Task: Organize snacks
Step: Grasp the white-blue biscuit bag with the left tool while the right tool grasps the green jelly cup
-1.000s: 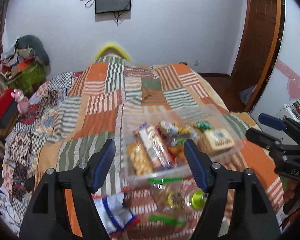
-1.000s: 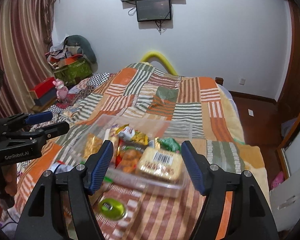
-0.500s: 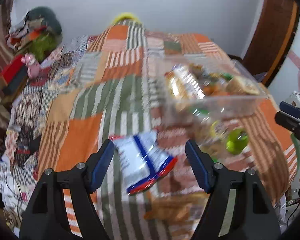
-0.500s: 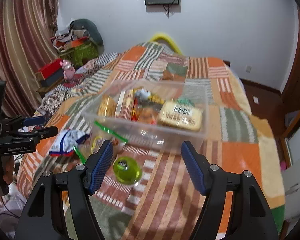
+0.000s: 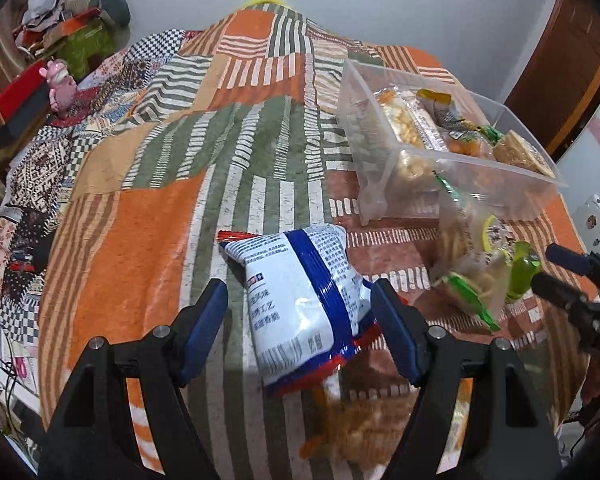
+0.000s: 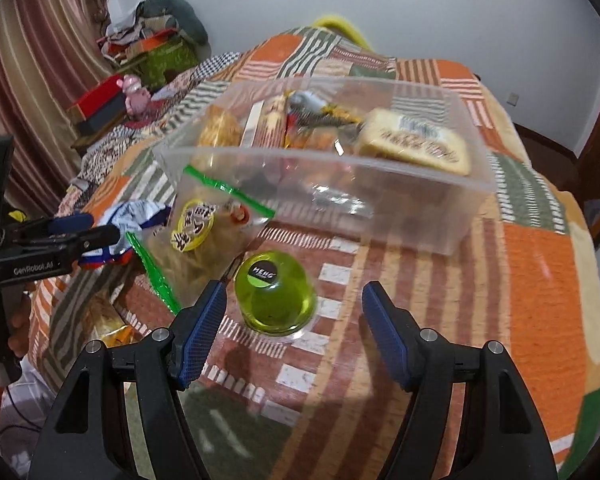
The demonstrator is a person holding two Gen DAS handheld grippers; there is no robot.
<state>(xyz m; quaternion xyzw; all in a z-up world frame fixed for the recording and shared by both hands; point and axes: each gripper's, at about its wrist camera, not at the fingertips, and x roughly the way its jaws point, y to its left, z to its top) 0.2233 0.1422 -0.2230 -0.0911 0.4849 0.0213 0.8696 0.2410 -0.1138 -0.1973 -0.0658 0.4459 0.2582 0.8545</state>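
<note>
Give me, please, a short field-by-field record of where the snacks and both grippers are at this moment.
surface: patchwork bedspread
bin: clear plastic bin on the bedspread, holding several packed snacks
left gripper: open, jaws either side of the white and blue snack bag, not closed on it
right gripper: open, the green jelly cup between its fingers, not gripped
other loose snacks: clear zip bag with green seal lying in front of the bin, beside the jelly cup
loose items outside bin: at least three
</note>
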